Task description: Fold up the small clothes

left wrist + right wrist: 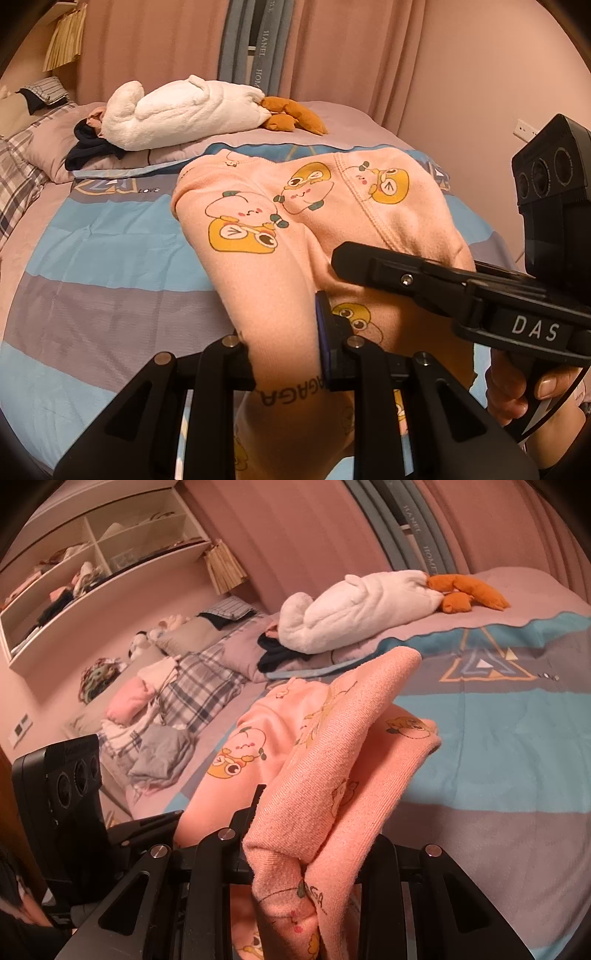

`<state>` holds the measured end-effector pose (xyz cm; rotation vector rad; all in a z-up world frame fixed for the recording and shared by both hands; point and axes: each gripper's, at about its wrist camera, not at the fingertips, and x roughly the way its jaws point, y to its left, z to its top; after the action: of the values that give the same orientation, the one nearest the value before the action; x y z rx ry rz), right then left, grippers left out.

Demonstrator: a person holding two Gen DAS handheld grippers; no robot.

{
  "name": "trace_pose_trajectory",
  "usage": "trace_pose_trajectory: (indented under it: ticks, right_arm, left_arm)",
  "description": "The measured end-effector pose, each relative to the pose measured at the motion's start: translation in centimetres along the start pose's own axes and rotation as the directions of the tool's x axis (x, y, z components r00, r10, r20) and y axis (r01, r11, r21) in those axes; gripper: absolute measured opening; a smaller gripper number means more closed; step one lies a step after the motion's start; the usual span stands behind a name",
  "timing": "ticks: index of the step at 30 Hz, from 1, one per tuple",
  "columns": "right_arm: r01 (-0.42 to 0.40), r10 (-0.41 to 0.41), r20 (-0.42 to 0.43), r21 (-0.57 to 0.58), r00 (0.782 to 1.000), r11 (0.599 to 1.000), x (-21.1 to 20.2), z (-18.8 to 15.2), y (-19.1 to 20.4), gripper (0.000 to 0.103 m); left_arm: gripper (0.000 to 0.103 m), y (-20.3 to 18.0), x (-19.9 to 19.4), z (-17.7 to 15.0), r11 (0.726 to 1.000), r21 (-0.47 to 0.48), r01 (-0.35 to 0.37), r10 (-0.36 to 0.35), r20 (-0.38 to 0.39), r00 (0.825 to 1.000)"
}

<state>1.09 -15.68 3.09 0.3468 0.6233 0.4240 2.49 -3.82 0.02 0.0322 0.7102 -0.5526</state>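
A small pink garment [295,221] printed with yellow cartoon figures hangs over the striped bedspread [92,266]. My left gripper [288,369] is shut on a bunched edge of it at the bottom of the left wrist view. The right gripper [354,258] comes in from the right there, a hand on its handle, its fingers pinching the cloth. In the right wrist view the pink garment [332,775] drapes over my right gripper [306,853], which is shut on a thick fold; the cloth hides its fingertips. The left gripper's body [74,794] shows at the left edge.
A white plush goose [177,110] with orange feet lies across the far side of the bed, dark clothes [92,147] beside it. Plaid pillows and loose clothes [159,716] sit at the bed's head. A wall shelf [92,565] holds folded items. Pink curtains hang behind.
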Motion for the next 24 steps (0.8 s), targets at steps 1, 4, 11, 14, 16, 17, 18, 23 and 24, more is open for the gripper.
trace_pose_trajectory:
  ticks: [1,4,11,14,16,17,18,23,24]
  right_arm:
    - [-0.002,0.002,-0.001,-0.003,1.000,1.000,0.1,0.1,0.0,0.030]
    - [-0.006,0.006,-0.007,-0.018,1.000,1.000,0.6,0.4,0.4,0.030]
    - [-0.015,0.013,-0.027,-0.043,1.000,0.999,2.0,0.8,1.1,0.030]
    - [-0.014,0.012,-0.034,-0.052,0.999,0.999,2.7,1.0,1.4,0.030]
    - [-0.014,0.012,-0.039,-0.060,0.999,0.998,3.1,1.1,1.6,0.030]
    - [-0.014,0.012,-0.041,-0.061,0.999,0.998,3.3,1.1,1.5,0.030]
    - [-0.015,0.013,-0.044,-0.063,0.999,0.998,3.6,1.2,1.5,0.030]
    - [-0.022,0.019,-0.061,-0.058,0.998,0.998,5.1,1.6,1.4,0.030]
    - [-0.023,0.019,-0.065,-0.059,0.998,0.998,5.5,1.7,1.4,0.030]
  left_arm:
    - [0.022,0.2,0.0,0.1,1.000,-0.004,-0.002,0.002,0.002,1.000]
    - [0.022,0.8,-0.1,0.2,1.000,-0.015,-0.008,0.008,0.006,1.000]
    - [0.022,2.5,0.3,0.5,0.999,-0.042,-0.023,0.023,0.006,1.000]
    - [0.022,3.2,0.7,0.8,0.998,-0.052,-0.028,0.028,0.005,1.000]
    - [0.022,3.7,1.0,0.9,0.998,-0.059,-0.033,0.033,0.004,0.999]
    - [0.022,4.0,1.2,0.9,0.997,-0.063,-0.035,0.035,0.002,0.999]
    - [0.022,4.3,1.4,1.0,0.997,-0.067,-0.037,0.037,0.000,0.999]
    - [0.022,5.5,2.3,1.2,0.995,-0.083,-0.052,0.051,-0.013,0.999]
    - [0.022,5.7,2.6,1.3,0.995,-0.086,-0.054,0.053,-0.015,0.998]
